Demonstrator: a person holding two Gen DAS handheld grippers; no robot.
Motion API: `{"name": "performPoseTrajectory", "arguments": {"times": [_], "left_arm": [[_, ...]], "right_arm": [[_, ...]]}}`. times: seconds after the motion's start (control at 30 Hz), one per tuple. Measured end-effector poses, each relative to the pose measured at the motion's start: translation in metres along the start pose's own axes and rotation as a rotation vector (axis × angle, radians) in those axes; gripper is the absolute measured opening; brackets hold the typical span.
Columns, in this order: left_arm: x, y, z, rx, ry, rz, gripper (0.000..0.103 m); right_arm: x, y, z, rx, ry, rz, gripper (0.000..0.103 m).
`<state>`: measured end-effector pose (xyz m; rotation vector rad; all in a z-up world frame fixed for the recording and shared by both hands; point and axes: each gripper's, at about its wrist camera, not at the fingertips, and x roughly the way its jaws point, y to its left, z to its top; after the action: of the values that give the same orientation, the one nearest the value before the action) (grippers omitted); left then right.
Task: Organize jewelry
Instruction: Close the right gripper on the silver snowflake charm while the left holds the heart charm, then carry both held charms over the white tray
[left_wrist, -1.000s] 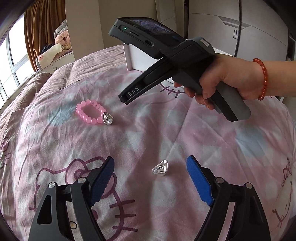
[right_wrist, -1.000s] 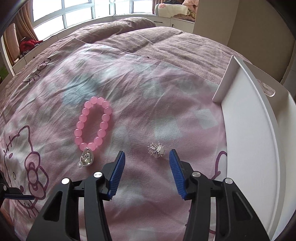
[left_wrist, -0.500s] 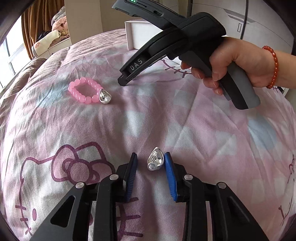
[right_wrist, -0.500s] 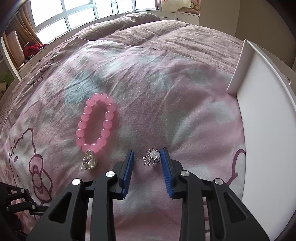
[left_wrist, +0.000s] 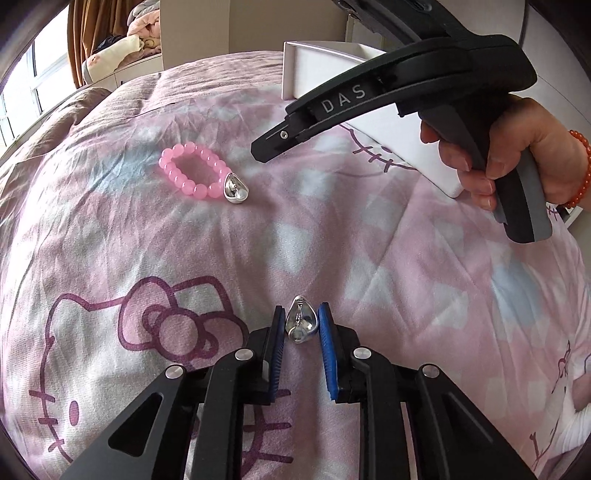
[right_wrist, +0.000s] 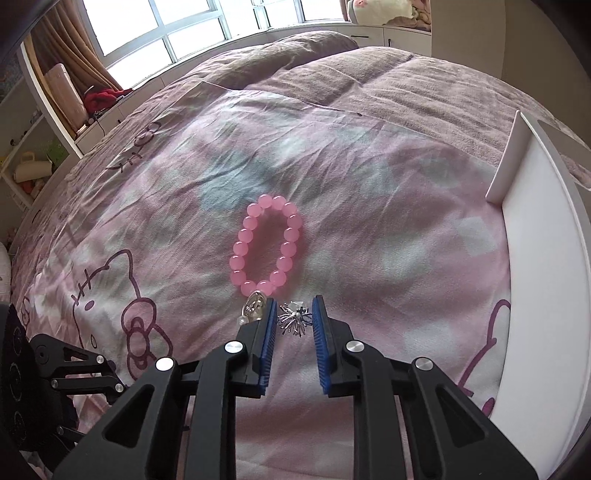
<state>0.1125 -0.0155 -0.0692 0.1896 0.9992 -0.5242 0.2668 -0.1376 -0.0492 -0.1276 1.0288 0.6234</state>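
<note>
My left gripper has its blue pads against the two sides of a silver teardrop earring, which stands on edge on the pink cartoon-cat quilt; its jaws are closing. My right gripper holds a spiky silver earring between its pads, jaws closing too. A pink bead bracelet lies on the quilt. A second silver teardrop earring touches its near end, just left of my right gripper's left finger.
A white open box stands on the bed at the right. A hand wearing a red bead bracelet grips the right tool's handle above the quilt. Windows and shelves lie beyond the bed's far side.
Both grippers went from open around their earrings to closed on them. The right gripper has shifted left with the spiky earring, ending beside the second teardrop earring.
</note>
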Motion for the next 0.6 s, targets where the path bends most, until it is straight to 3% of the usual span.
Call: {"name": "performPoseTrajectory", "arguments": {"times": [0.2, 0.37, 0.6], "left_arm": [[-0.015, 0.006, 0.012, -0.04, -0.027, 0.034, 0.023], [-0.025, -0.001, 0.027, 0.006, -0.053, 0.047, 0.023], [-0.032, -0.011, 0.057, -0.009, -0.11, 0.008, 0.023]], "right_arm": [[-0.038, 0.003, 0.006, -0.01, -0.055, 0.029, 0.02], [-0.074, 0.004, 0.006, -0.037, -0.109, 0.016, 0.02], [-0.123, 0.003, -0.004, -0.136, -0.177, -0.068, 0.02]]}}
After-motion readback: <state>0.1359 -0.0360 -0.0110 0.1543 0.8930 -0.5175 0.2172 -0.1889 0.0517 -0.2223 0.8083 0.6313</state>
